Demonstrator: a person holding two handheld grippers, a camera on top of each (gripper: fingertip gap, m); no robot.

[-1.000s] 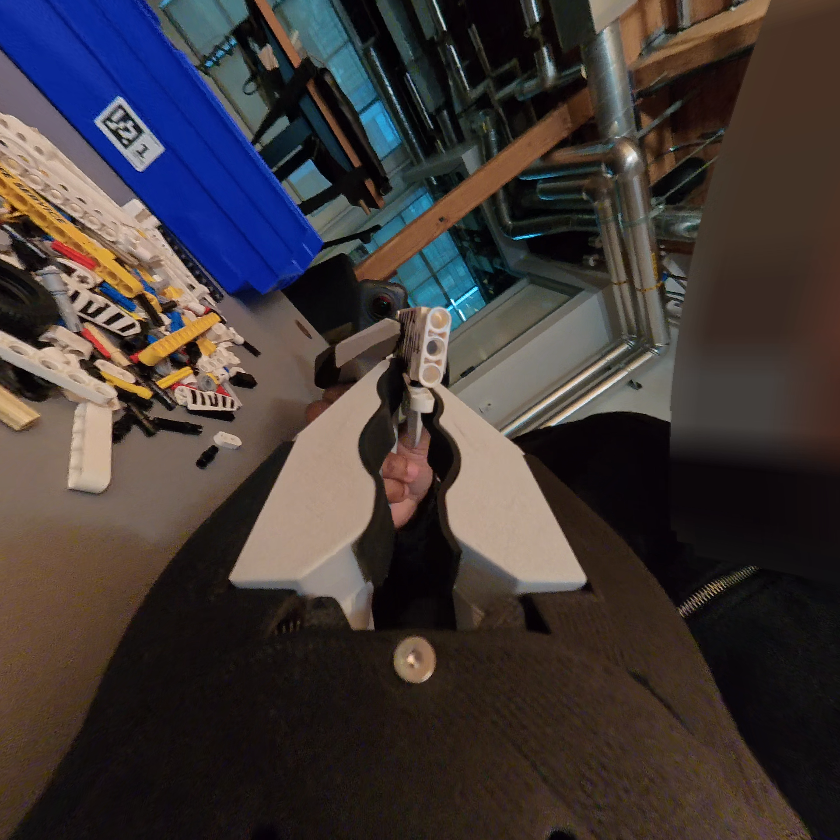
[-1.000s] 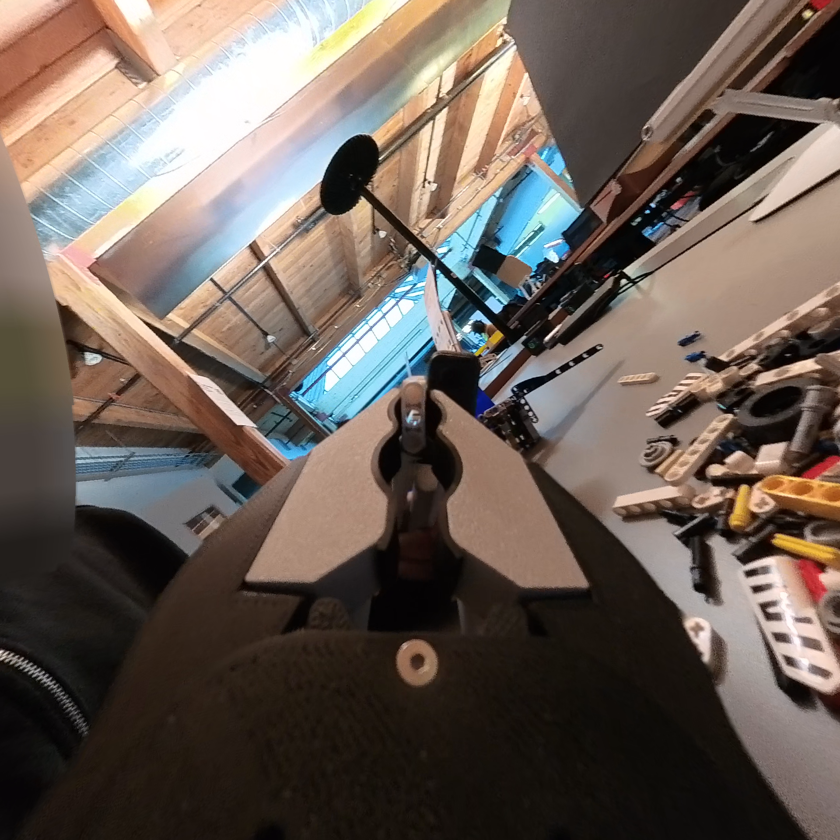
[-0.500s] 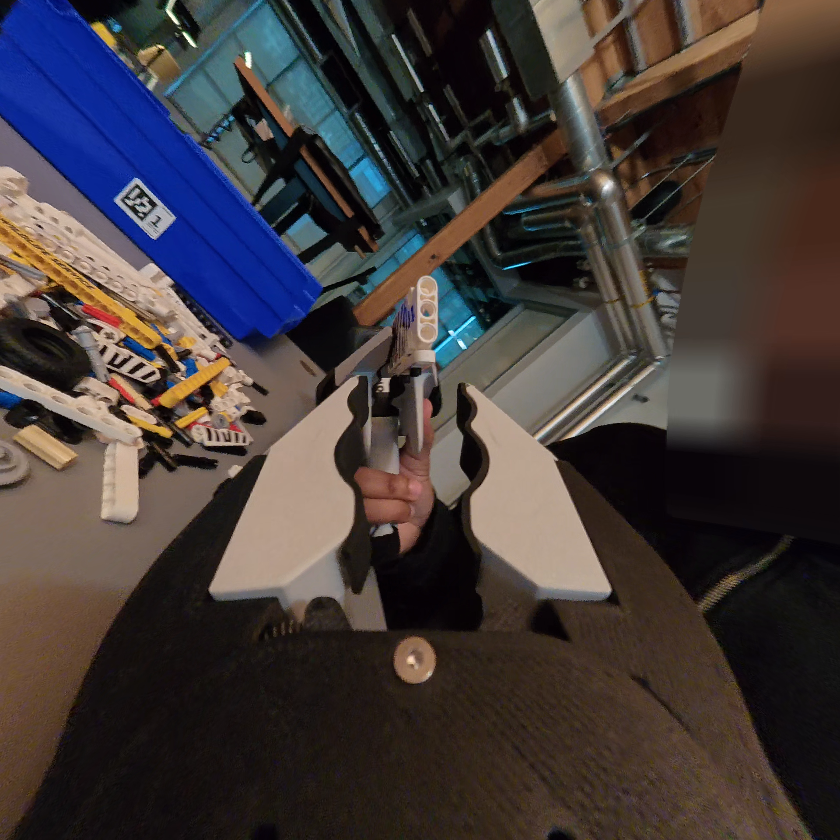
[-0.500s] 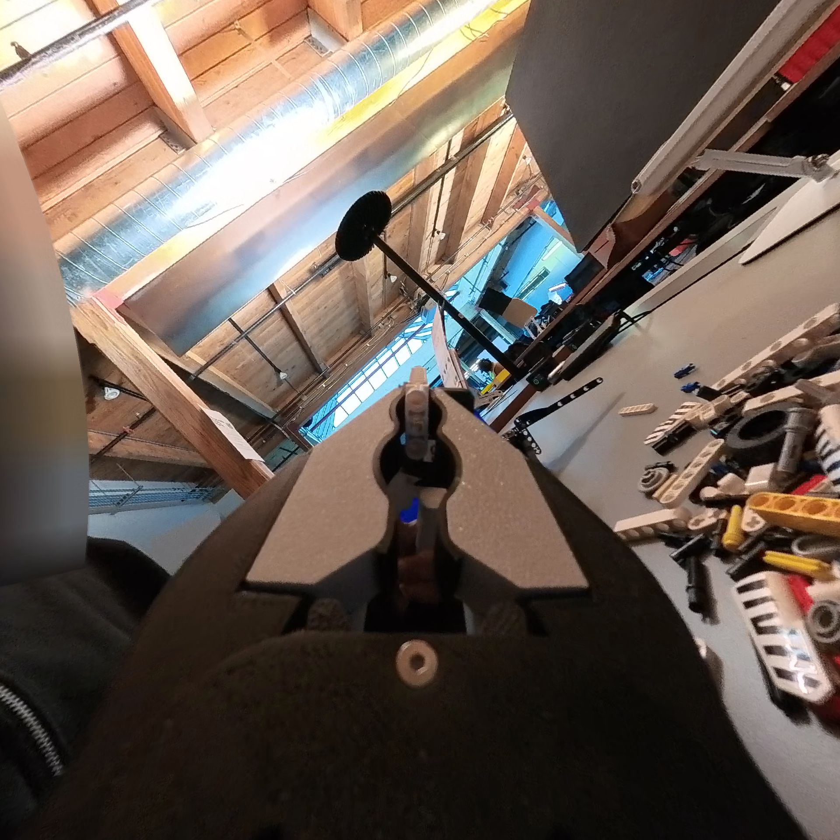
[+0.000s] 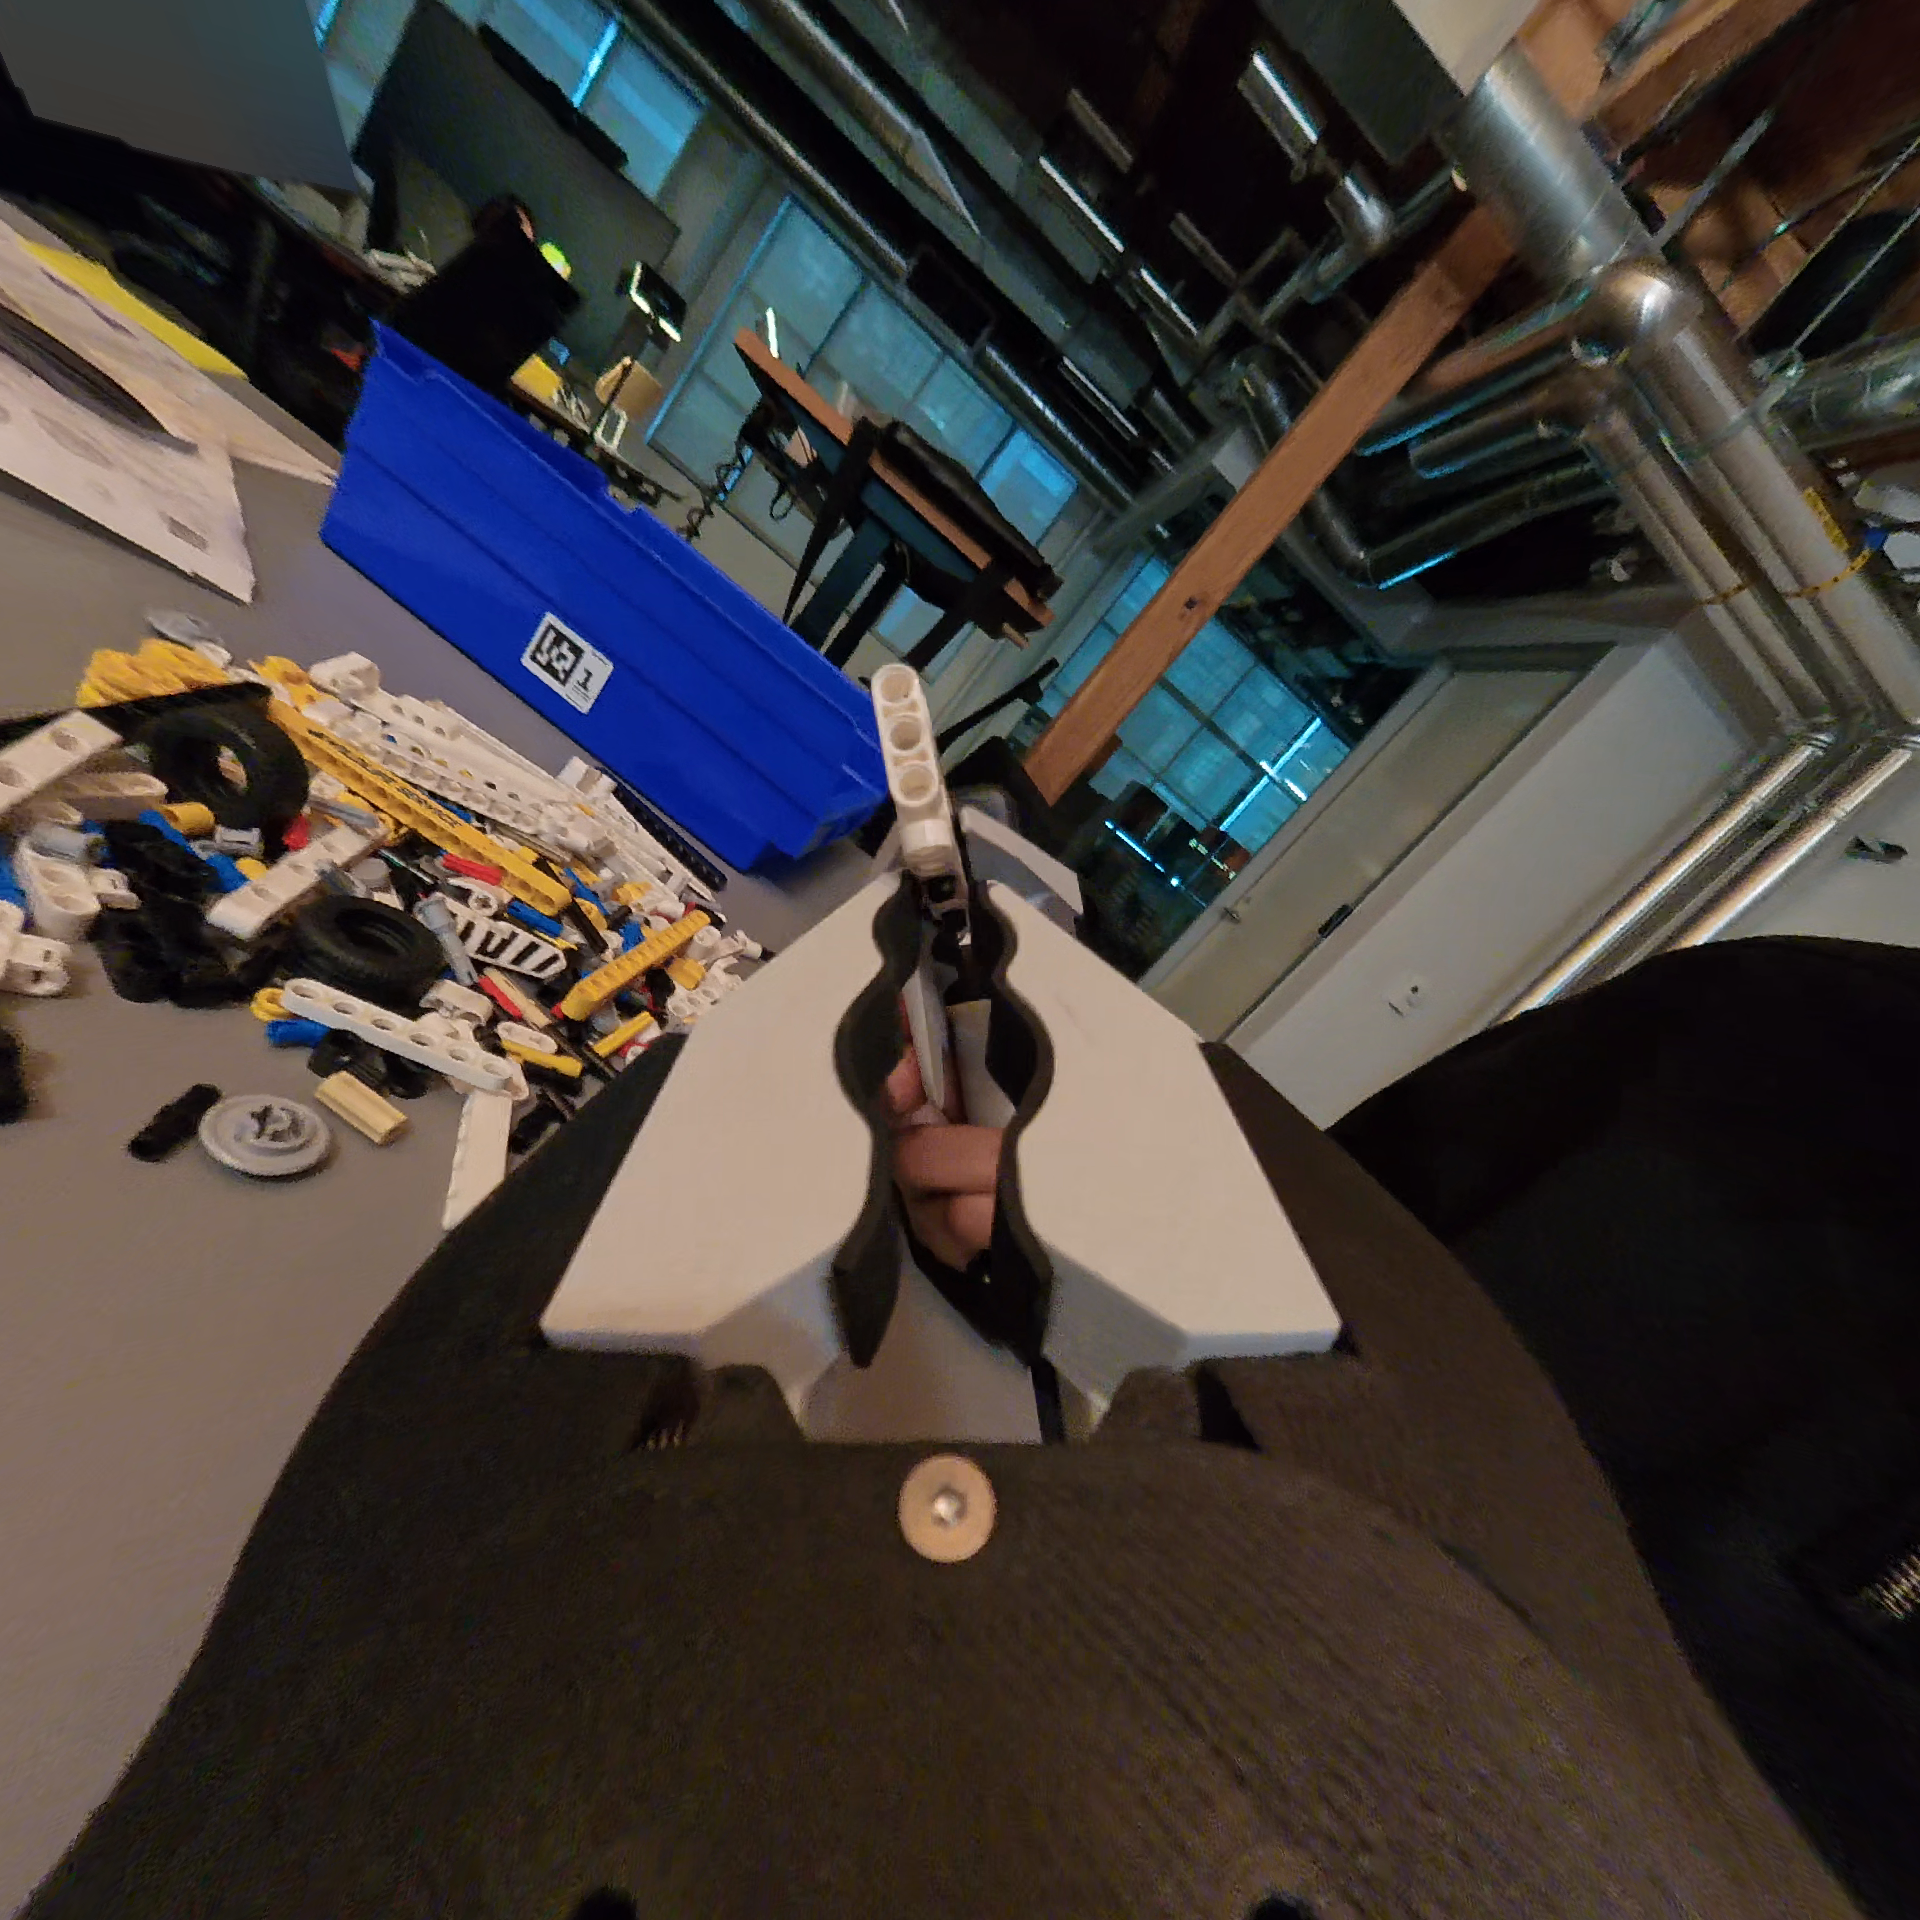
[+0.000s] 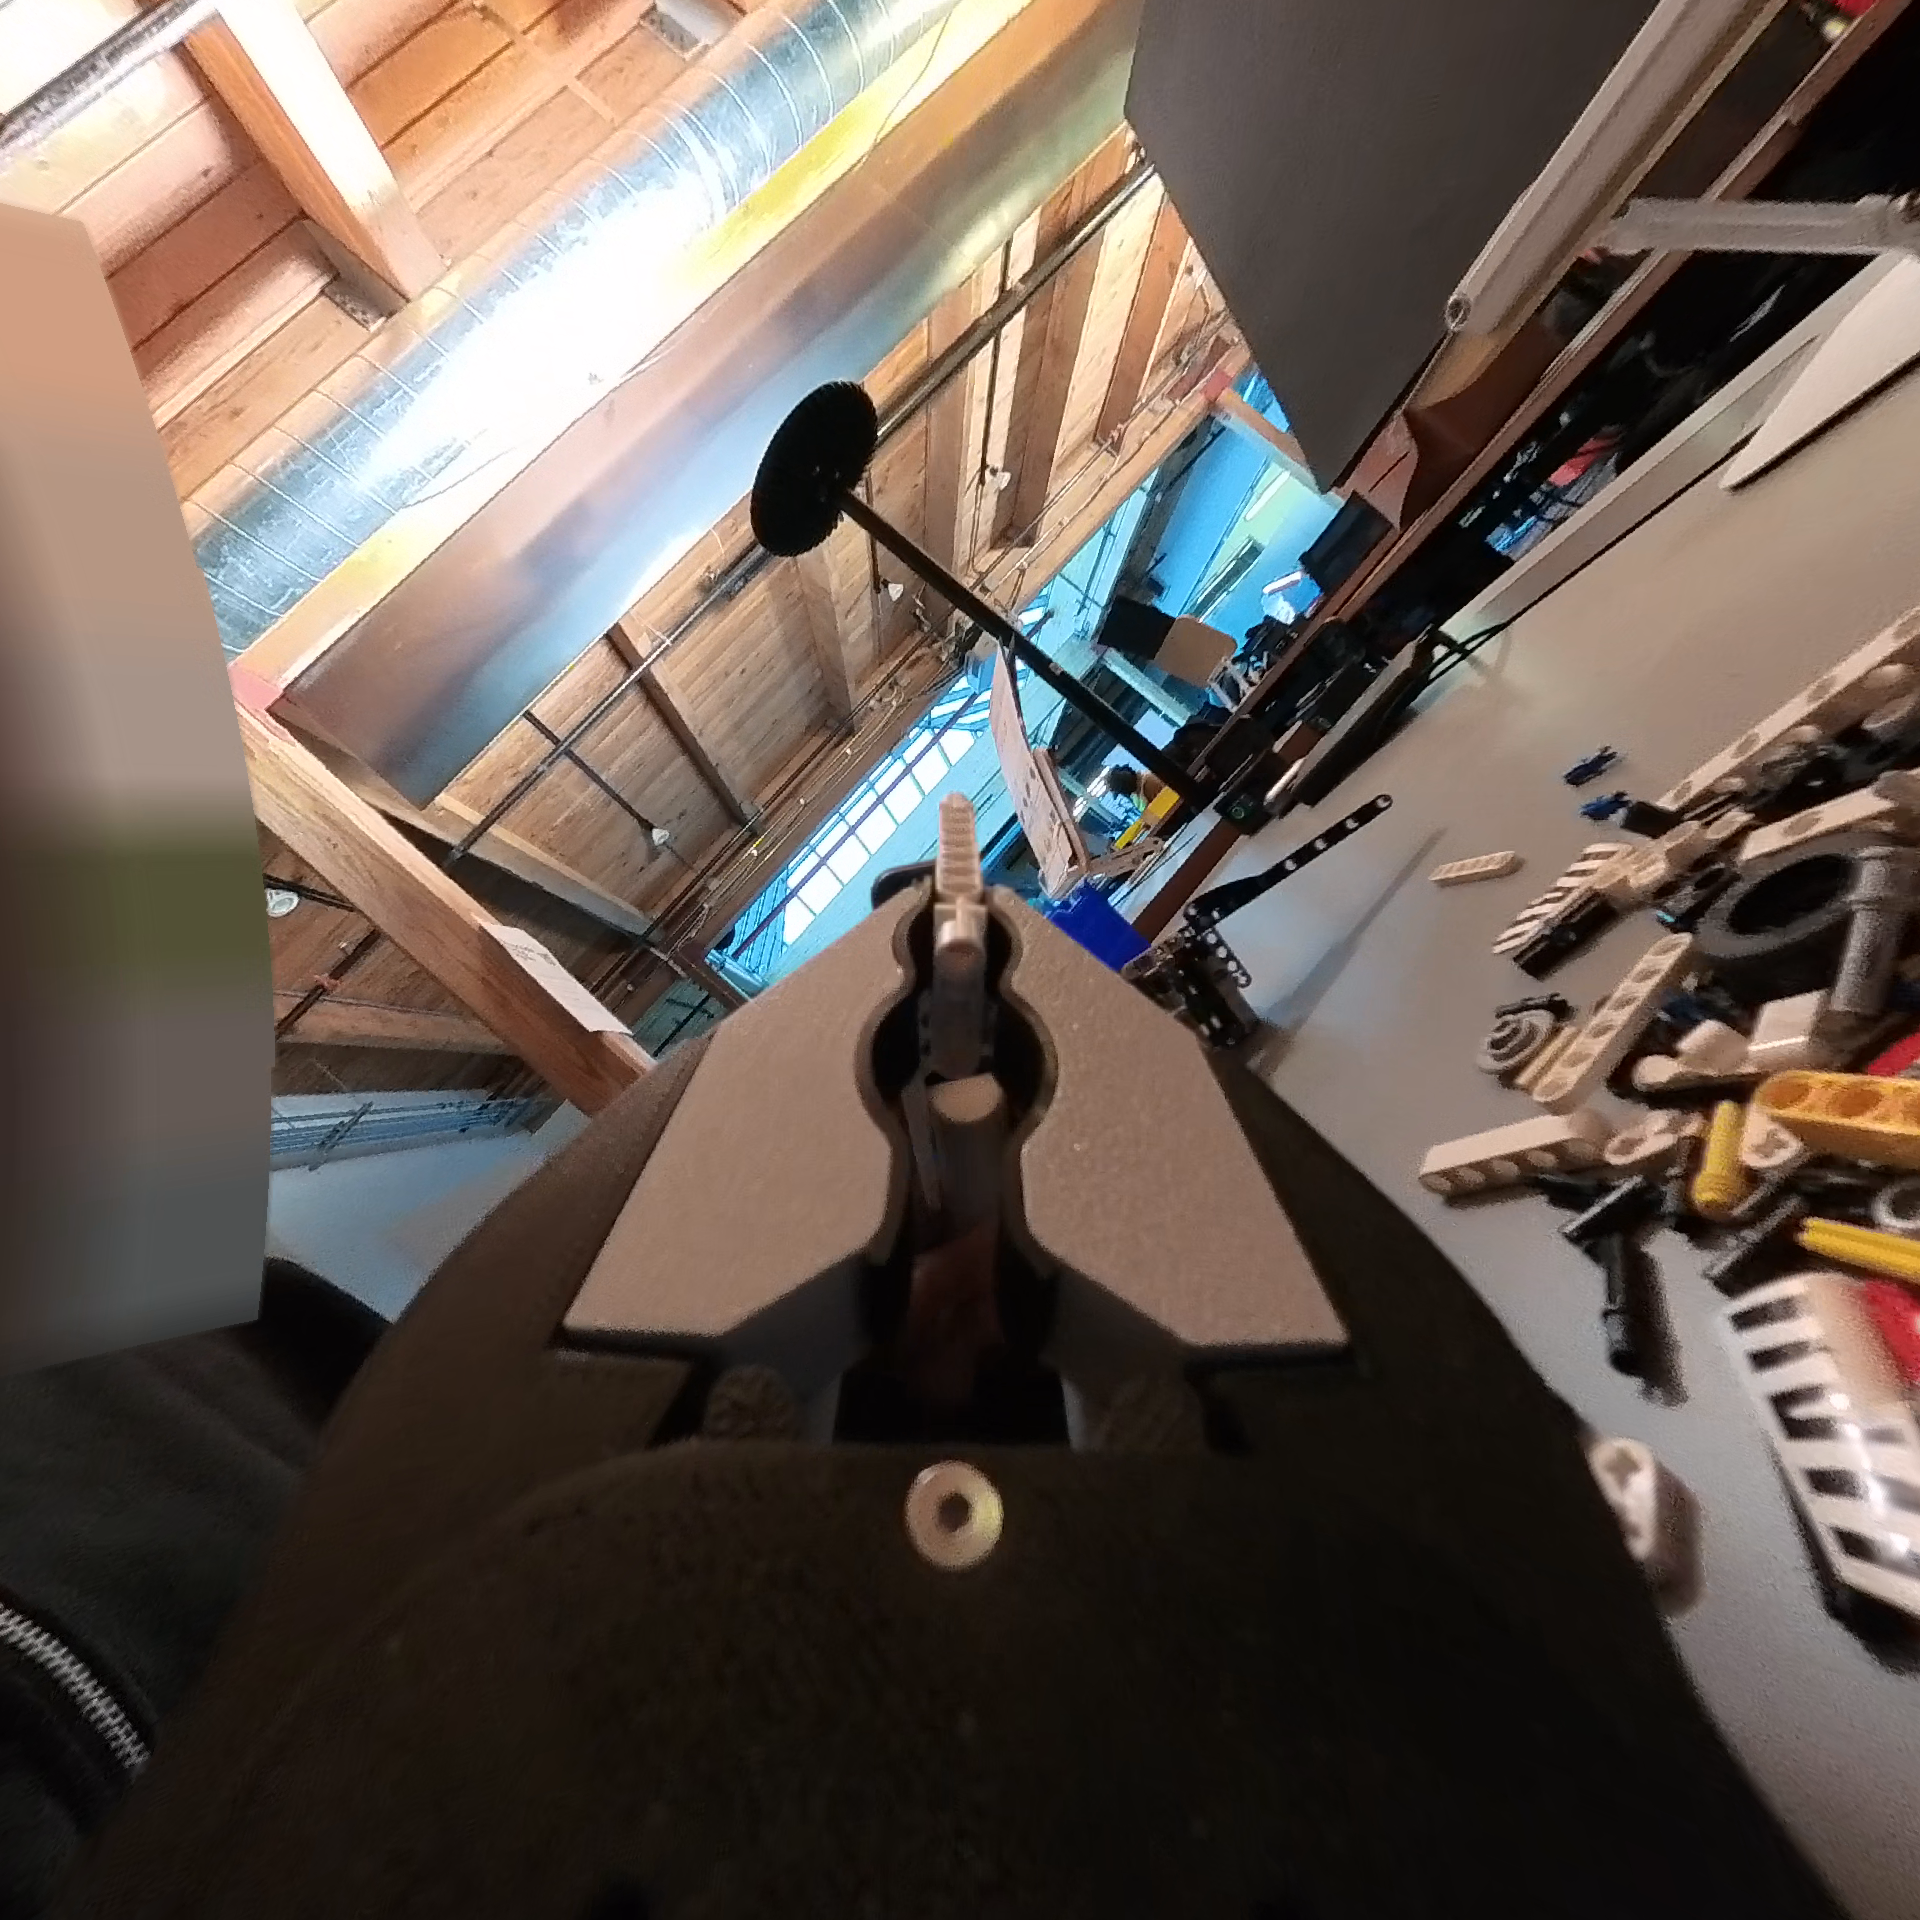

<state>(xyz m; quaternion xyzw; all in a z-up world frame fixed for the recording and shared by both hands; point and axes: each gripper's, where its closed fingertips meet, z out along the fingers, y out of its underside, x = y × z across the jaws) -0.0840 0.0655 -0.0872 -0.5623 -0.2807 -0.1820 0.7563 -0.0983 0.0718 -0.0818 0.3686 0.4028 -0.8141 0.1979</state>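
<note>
Glossy plastic beam (image 5: 912,769) — matt grey table (image 5: 208,1299).

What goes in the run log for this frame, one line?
left gripper: shut on white beam | right gripper: shut on grey part | both raised | brick pile on table

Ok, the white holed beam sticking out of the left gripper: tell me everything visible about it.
The white beam looks like glossy plastic, a short construction piece with three round holes visible in a row. It stands nearly upright, tilted slightly left, raised off the table. Its lower end sits between the left gripper's closed fingertips, joined there to a dark part; a hand shows behind.
</note>
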